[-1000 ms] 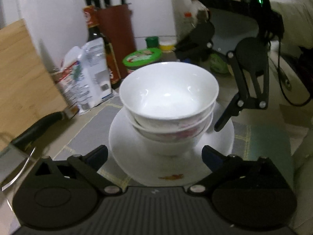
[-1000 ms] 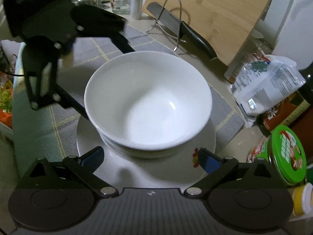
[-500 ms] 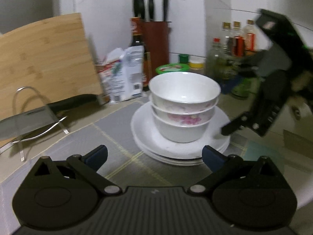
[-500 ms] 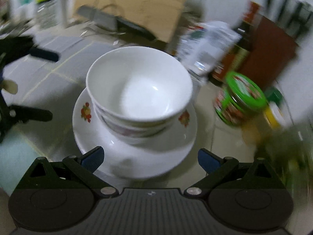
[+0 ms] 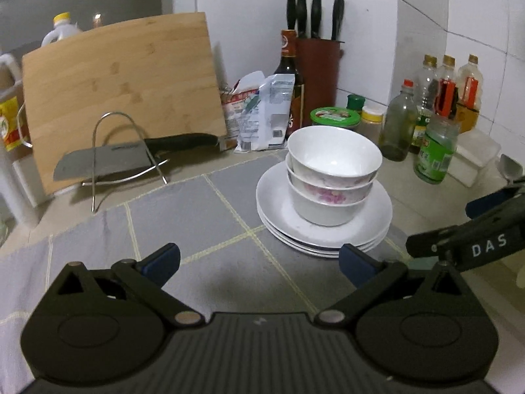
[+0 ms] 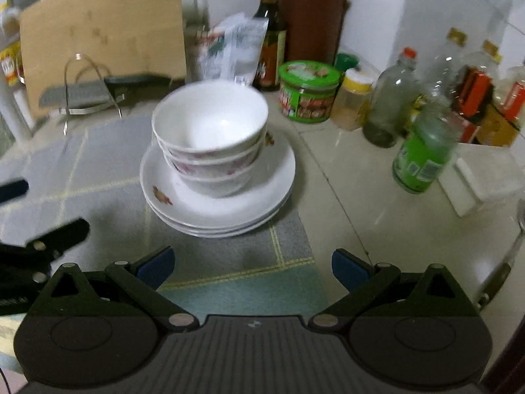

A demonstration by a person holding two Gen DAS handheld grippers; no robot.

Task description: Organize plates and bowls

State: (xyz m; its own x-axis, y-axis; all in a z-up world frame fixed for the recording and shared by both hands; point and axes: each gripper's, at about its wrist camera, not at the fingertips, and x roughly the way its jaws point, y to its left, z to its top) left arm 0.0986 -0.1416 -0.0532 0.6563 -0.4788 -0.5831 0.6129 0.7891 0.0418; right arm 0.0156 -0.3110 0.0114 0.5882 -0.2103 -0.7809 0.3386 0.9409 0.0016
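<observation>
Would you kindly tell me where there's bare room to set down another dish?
The grey checked mat lies bare between the stacked white plates and the wire knife stand. Behind and right of the plates it's crowded with the green-lidded jar and glass bottles.

White capitals "DAS" stand on the black arm of the right gripper [image 5: 485, 220], which reaches in over the counter's right edge. Print on the packets, bottles and the green-lidded jar is too small or blurred to read.
</observation>
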